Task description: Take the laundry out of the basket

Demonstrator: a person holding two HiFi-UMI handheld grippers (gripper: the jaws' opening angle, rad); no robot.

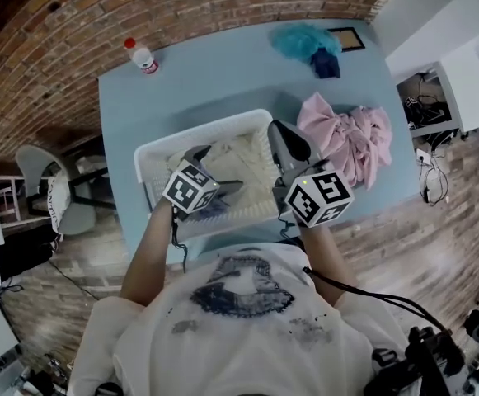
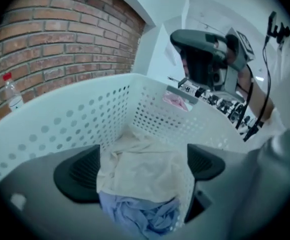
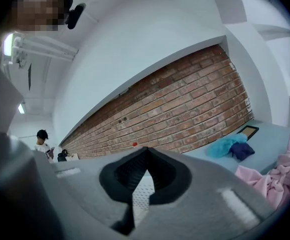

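Laundry is left in the white basket (image 1: pixel 202 130) on the desk (image 1: pixel 214 81): a cream cloth (image 2: pixel 145 169) on top and a blue cloth (image 2: pixel 140 214) bunched under its near edge. The left gripper (image 2: pixel 142 169) is the nearer one. It tips down into the basket with its jaws wide apart and nothing pinched, and the cream cloth lies straight ahead at twelve o'clock in the gap between them. In the left gripper view the cloth runs roughly from six to twelve o'clock, pointing toward the far corner of the basket, so the jaws would close across its width. The right gripper (image 1: pixel 293 143) sits at three o'clock by the basket's right rim with its jaws together at the tips and only a strip of basket wall showing in the gap below. A pink pile (image 1: pixel 346 134) already lies on the desk at three o'clock from the basket
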